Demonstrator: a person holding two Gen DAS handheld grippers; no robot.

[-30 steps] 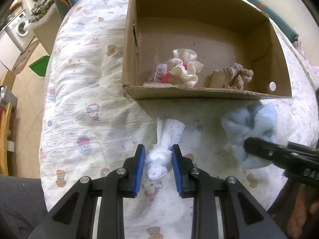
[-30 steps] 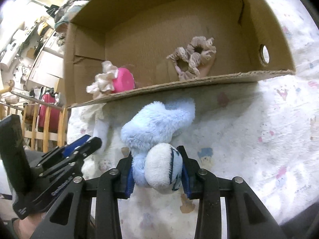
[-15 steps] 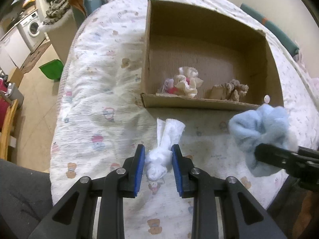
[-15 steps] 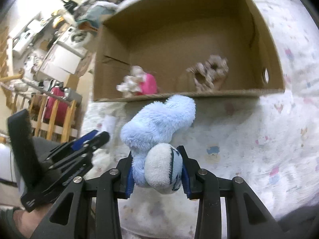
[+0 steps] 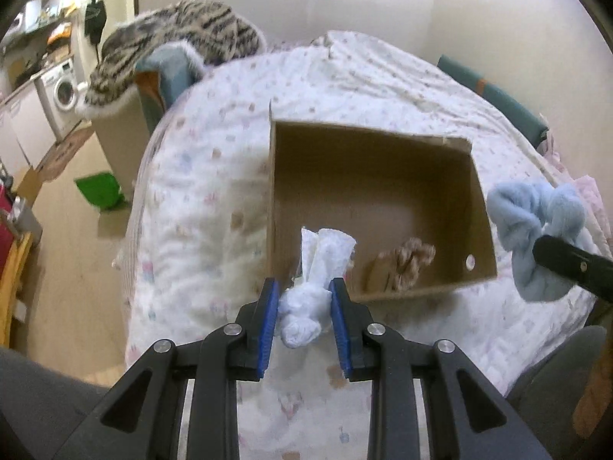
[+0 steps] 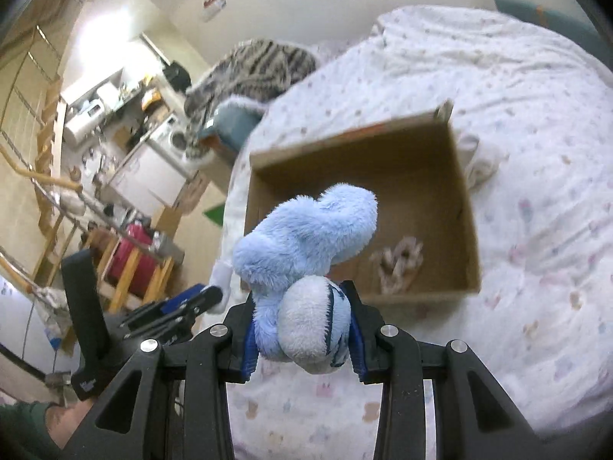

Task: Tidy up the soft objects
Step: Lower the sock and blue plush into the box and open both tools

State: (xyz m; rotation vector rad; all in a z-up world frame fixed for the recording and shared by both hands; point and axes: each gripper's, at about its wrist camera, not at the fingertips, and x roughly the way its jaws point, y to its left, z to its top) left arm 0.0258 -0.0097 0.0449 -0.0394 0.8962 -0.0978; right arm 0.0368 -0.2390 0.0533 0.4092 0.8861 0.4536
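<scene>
Both grippers have lifted clear of the bed since a moment ago, each carrying its bundle up and back so the whole box now sits lower and farther off.

From the left wrist view, the left gripper point(image 5: 302, 308) has its blue pads pressed narrow against a knotted white cloth point(image 5: 312, 295), which hangs in the air over the near left corner of the cardboard box point(image 5: 481, 207). That box lies open on the printed bedspread point(image 5: 199, 199); inside it, against the near wall, sits a beige scrunchie point(image 5: 406, 262), and the cloth hides whatever lies in the near left corner. Off to the right, the fluffy blue toy point(image 5: 536, 226) hangs beside the box, outside its right wall, with a black finger of the right gripper across its lower part. A washing machine point(image 5: 63, 94) stands far left; no writing is legible.

From the right wrist view, the right gripper point(image 6: 302, 335) is clamped on the blue toy point(image 6: 306, 241), whose pale rounded end with dark stitching bulges between the pads. It is held aloft in front of the box point(image 6: 465, 207), where the scrunchie point(image 6: 398, 264) rests near the front wall. The left gripper point(image 6: 184, 306) shows at lower left; small white lettering on its body is too blurred to read.
</scene>
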